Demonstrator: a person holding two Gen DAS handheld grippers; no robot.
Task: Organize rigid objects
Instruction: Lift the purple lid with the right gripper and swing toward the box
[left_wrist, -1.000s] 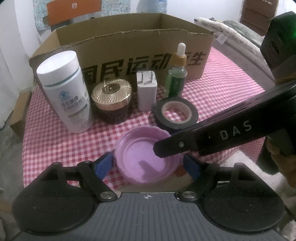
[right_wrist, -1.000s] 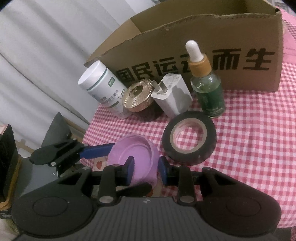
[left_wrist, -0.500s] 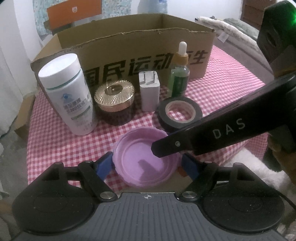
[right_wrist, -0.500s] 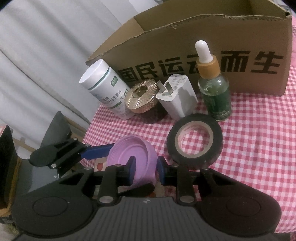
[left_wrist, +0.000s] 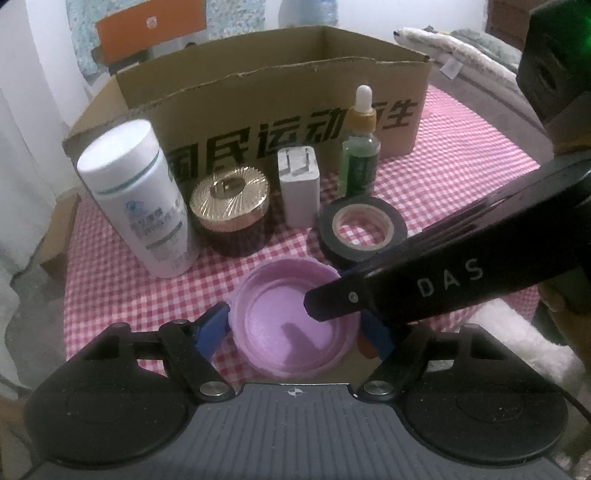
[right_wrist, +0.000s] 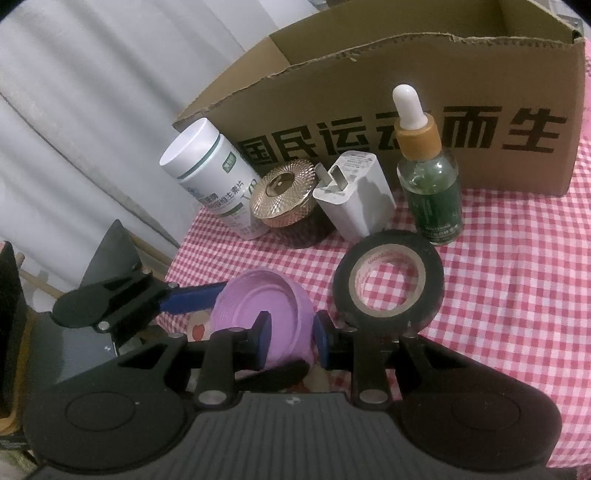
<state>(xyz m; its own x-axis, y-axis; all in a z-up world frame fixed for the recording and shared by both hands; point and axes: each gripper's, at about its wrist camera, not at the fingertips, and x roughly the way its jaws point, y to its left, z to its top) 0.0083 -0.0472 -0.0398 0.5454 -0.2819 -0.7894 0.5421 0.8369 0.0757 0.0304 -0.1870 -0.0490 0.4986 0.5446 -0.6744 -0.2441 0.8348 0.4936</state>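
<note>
A pink lid (left_wrist: 291, 317) lies upside down near the table's front edge; it also shows in the right wrist view (right_wrist: 258, 314). My left gripper (left_wrist: 295, 332) is open, its blue fingers apart on either side of the lid. My right gripper (right_wrist: 290, 338) reaches in from the right with its fingers closed on the lid's right rim. Behind stand a white bottle (left_wrist: 140, 199), a gold-lidded jar (left_wrist: 231, 212), a white charger (left_wrist: 299, 184), a green dropper bottle (left_wrist: 360, 147) and a black tape roll (left_wrist: 364, 230).
An open cardboard box (left_wrist: 273, 96) stands behind the row of objects on the red checked tablecloth (left_wrist: 461, 158). A sofa with a grey cover (left_wrist: 476, 70) is at the back right. The table edge runs just under the grippers.
Both grippers and the lid have drawn back slightly from the row of objects and risen a little. The right gripper keeps its hold on the lid's rim.
</note>
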